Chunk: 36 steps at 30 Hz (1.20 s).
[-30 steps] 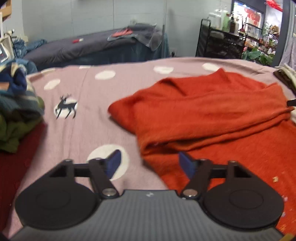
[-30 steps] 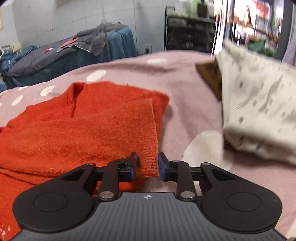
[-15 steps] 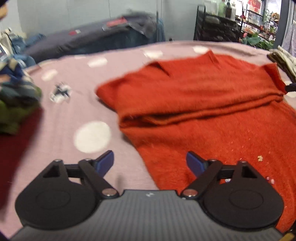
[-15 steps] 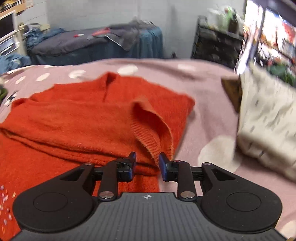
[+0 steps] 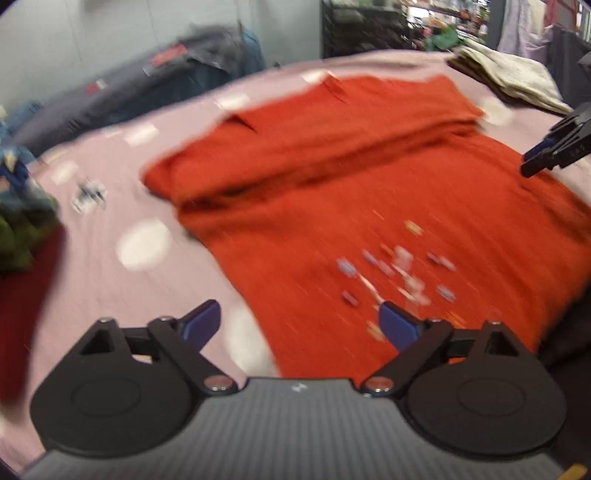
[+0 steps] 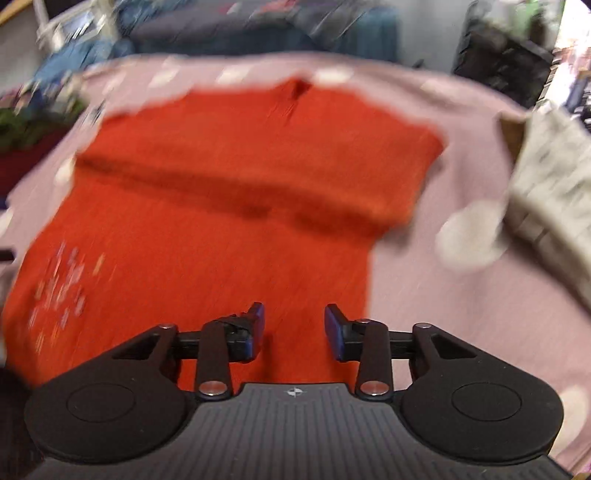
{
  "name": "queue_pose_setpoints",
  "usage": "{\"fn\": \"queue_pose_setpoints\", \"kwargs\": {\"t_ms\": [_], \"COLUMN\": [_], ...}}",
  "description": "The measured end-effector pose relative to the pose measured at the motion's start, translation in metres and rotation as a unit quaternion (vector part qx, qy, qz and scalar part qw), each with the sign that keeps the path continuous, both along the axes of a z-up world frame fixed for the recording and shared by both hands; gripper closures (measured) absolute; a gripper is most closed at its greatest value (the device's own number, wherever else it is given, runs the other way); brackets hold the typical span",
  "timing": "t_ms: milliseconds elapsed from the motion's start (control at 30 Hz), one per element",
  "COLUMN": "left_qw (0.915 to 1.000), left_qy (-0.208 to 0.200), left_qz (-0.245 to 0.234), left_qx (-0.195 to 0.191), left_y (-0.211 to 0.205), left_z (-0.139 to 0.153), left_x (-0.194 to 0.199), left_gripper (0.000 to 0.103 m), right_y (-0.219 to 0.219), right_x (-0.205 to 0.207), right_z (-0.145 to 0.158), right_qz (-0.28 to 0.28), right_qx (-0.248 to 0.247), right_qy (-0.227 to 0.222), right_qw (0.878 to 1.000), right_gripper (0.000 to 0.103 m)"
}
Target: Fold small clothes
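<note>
An orange-red knit sweater (image 5: 369, 192) lies flat on the pink spotted cover (image 5: 122, 288), its sleeves folded across the upper body in a thick band; it also shows in the right wrist view (image 6: 229, 221). A small pale pattern marks its lower part. My left gripper (image 5: 301, 325) is open and empty above the sweater's lower left edge. My right gripper (image 6: 293, 328) is open and empty above the sweater's lower right edge; its fingers show at the right of the left wrist view (image 5: 546, 155). Both views are blurred by motion.
A folded cream patterned garment (image 6: 550, 188) lies to the right of the sweater. A pile of green, blue and dark red clothes (image 5: 22, 229) sits at the left. A dark covered bed (image 5: 147, 85) and black shelving (image 5: 362, 26) stand behind.
My right gripper has let go of the sleeve cuff and opened. Both grippers have drawn back toward the sweater's hem, and the folded sleeve band now lies flat.
</note>
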<state>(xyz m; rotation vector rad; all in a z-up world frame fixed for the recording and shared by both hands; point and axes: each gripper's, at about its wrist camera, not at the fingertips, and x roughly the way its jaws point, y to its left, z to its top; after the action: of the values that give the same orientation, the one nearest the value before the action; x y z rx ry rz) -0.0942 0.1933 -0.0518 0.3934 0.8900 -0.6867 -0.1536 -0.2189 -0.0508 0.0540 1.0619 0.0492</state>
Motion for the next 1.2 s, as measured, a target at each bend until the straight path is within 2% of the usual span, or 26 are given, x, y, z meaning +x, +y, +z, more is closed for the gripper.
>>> {"fn": "queue_pose_setpoints", "kwargs": {"t_ms": [67, 133, 233, 300, 433, 567, 700, 867, 1000, 1067, 1133, 1167, 1200], "left_qw": [0.9991, 0.9976, 0.9968, 0.9948, 0.9893, 0.9891, 0.9866, 0.9849, 0.9855, 0.9855, 0.9833, 0.9807, 0.9767], "left_qy": [0.041, 0.069, 0.078, 0.099, 0.146, 0.147, 0.158, 0.166, 0.163, 0.164, 0.177, 0.192, 0.214], "left_qz": [0.003, -0.004, -0.006, 0.0, 0.008, 0.0, 0.018, 0.04, 0.039, 0.031, 0.024, 0.02, 0.015], "left_qx": [-0.006, 0.002, 0.018, 0.022, -0.001, 0.01, 0.034, 0.025, 0.029, 0.034, 0.038, 0.028, 0.016], "left_y": [0.003, 0.004, 0.008, 0.014, 0.024, 0.024, 0.025, 0.026, 0.025, 0.024, 0.024, 0.025, 0.025], "left_z": [-0.005, -0.012, -0.024, -0.031, -0.042, -0.051, -0.062, -0.068, -0.072, -0.072, -0.071, -0.072, -0.075], "left_x": [-0.011, -0.021, -0.033, -0.035, -0.034, -0.038, -0.039, -0.034, -0.034, -0.034, -0.033, -0.031, -0.029], "left_gripper": [0.018, 0.027, 0.028, 0.028, 0.03, 0.029, 0.029, 0.024, 0.022, 0.029, 0.058, 0.07, 0.086], "right_y": [0.005, 0.006, -0.001, -0.006, -0.011, -0.012, -0.012, -0.013, -0.009, -0.009, -0.01, -0.01, -0.01], "right_x": [-0.016, -0.031, -0.054, -0.069, -0.091, -0.097, -0.098, -0.101, -0.1, -0.1, -0.1, -0.1, -0.1], "right_z": [0.002, 0.006, 0.011, 0.012, 0.0, -0.006, -0.006, -0.009, -0.008, -0.01, -0.01, -0.01, -0.01], "right_qz": [0.034, 0.049, 0.053, 0.053, 0.049, 0.033, 0.028, 0.022, 0.026, 0.023, 0.016, 0.016, 0.017], "right_qx": [0.01, -0.005, -0.027, -0.029, -0.011, 0.012, 0.017, 0.03, 0.026, 0.027, 0.03, 0.03, 0.029], "right_qy": [0.021, 0.045, 0.071, 0.094, 0.143, 0.152, 0.151, 0.152, 0.153, 0.154, 0.154, 0.154, 0.153], "right_qw": [0.999, 0.998, 0.996, 0.994, 0.988, 0.988, 0.988, 0.988, 0.988, 0.987, 0.988, 0.988, 0.988], "right_gripper": [0.045, 0.045, 0.045, 0.045, 0.045, 0.042, 0.035, 0.024, 0.023, 0.023, 0.023, 0.024, 0.026]}}
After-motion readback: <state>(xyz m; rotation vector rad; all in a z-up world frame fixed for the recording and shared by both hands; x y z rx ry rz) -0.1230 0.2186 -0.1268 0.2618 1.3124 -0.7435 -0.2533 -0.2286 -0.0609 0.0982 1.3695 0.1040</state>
